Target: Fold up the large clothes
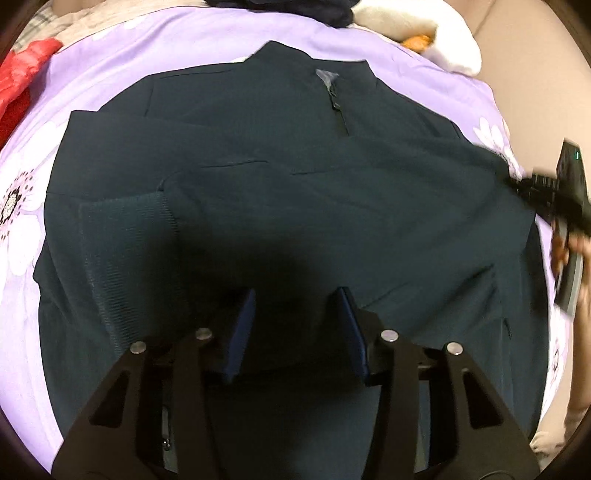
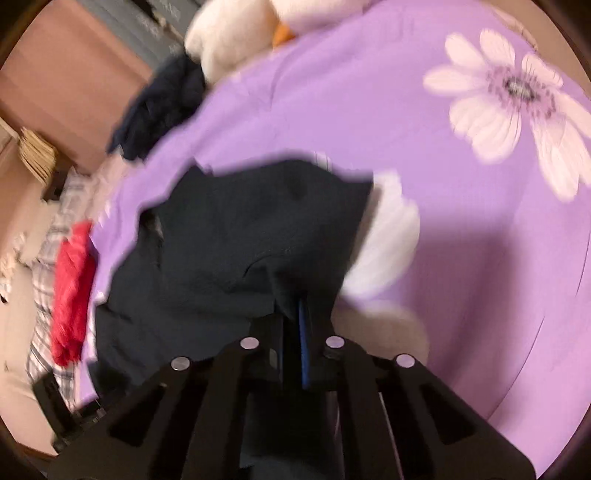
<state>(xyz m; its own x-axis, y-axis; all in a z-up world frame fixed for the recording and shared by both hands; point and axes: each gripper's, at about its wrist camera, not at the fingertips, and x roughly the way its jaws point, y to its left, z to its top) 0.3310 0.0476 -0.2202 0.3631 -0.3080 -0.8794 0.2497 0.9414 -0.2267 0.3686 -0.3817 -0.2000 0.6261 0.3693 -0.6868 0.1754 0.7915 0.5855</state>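
A dark teal jacket (image 1: 295,192) lies spread on a purple flowered bedspread (image 1: 184,40), its zipped collar (image 1: 334,96) at the far end and one sleeve folded across the body so that the ribbed cuff (image 1: 129,243) rests on the jacket's left part. The left gripper (image 1: 295,314) hangs above the jacket's near part with its blue pads parted and no cloth between them, while the right gripper (image 2: 299,325) is clamped on a fold at the jacket's right edge. Beyond the collar lie a dark bundle of clothes (image 1: 295,11) and a white plush toy (image 1: 424,33); a red garment (image 1: 22,77) lies off the jacket's far left corner.
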